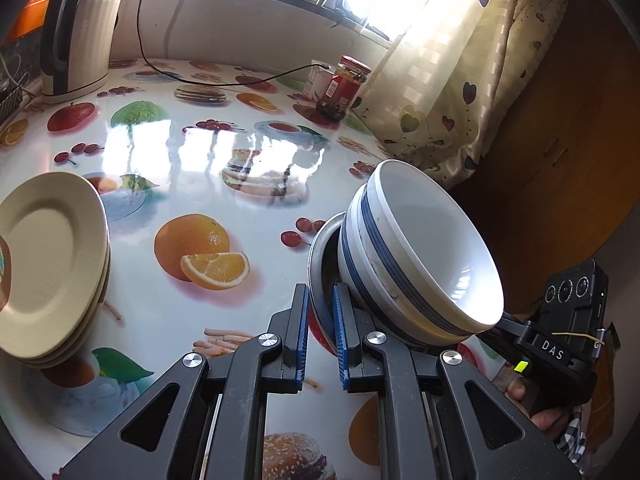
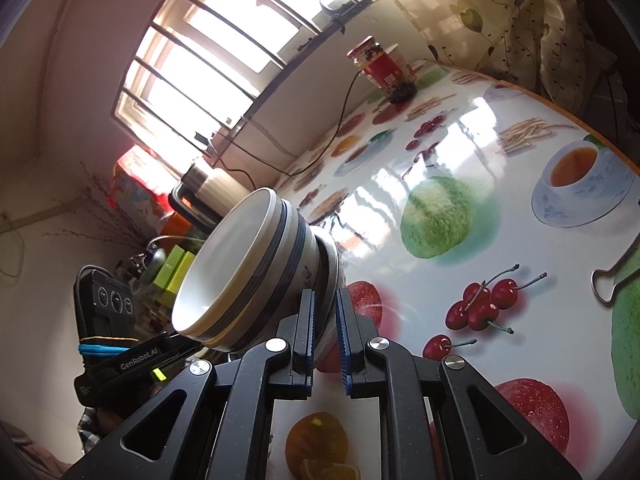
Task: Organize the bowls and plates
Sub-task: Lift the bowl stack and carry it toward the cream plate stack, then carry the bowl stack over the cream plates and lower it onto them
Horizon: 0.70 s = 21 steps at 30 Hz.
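A stack of bowls (image 1: pixel 420 256) is held above the table (image 1: pixel 208 184), tipped onto its side. Two white bowls with dark blue bands are nested one inside the other, and both sit in a wider metal bowl (image 1: pixel 320 248) at the bottom of the stack. The inner white surface is clean and glossy.

The stack's axis is tilted well away from upright. In the left wrist view the open mouth is turned to the lower right, toward the other gripper's camera housing; in the right wrist view the mouth (image 2: pixel 224 264) is turned to the lower left. The metal base is turned toward the table's patterned cloth.

The left gripper (image 1: pixel 321 320) is clenched on the metal bowl's rim, which is seen pinched between the blue pads. The right gripper (image 2: pixel 326 320) is likewise clamped on the rim at the opposite side of the stack (image 2: pixel 256 272). The stack is thus carried between both grippers, clear of the cloth.

A stack of beige plates (image 1: pixel 48 264) is seen at the left edge of the left wrist view, tilted, well apart from the bowls. A kettle (image 1: pixel 80 32) and a jar (image 1: pixel 340 88) stand at the far side near the window.
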Each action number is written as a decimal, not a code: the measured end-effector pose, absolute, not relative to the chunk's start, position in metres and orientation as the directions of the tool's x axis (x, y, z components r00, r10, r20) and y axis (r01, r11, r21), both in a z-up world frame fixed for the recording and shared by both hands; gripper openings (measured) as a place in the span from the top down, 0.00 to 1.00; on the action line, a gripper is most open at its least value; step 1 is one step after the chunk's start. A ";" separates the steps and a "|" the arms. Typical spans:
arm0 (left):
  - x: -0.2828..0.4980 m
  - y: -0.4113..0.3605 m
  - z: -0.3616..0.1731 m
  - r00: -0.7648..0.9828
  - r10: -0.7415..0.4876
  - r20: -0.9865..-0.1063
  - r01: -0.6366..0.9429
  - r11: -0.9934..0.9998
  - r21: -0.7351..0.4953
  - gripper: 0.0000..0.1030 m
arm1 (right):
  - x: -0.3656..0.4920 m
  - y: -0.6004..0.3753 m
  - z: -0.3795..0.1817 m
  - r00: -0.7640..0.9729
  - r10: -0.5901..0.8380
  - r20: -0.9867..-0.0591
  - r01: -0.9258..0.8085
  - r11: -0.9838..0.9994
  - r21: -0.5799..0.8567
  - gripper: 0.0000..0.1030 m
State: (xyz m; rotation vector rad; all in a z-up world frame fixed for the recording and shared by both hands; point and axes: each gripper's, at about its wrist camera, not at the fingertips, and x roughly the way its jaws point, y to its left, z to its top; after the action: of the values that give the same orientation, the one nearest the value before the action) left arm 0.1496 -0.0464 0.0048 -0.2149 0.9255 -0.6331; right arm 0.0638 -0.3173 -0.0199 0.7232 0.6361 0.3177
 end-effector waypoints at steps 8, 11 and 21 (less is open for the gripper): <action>0.149 -0.034 0.012 0.458 -0.585 -0.669 0.398 0.808 -0.435 0.88 | 0.071 -0.306 -0.011 0.761 0.489 -0.426 -0.081 0.723 0.686 0.88; 0.151 -0.027 0.015 0.469 -0.580 -0.666 0.387 0.813 -0.435 0.88 | 0.076 -0.301 -0.008 0.756 0.498 -0.425 -0.092 0.724 0.684 0.88; 0.150 -0.003 0.024 0.503 -0.552 -0.664 0.357 0.833 -0.422 0.88 | 0.091 -0.277 -0.003 0.734 0.537 -0.415 -0.136 0.716 0.685 0.88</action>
State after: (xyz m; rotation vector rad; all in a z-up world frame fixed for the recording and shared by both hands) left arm 0.1502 -0.0027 0.0237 -0.2429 0.8864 -0.5555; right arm 0.0915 -0.2771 -0.0033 0.6771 0.6462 0.4030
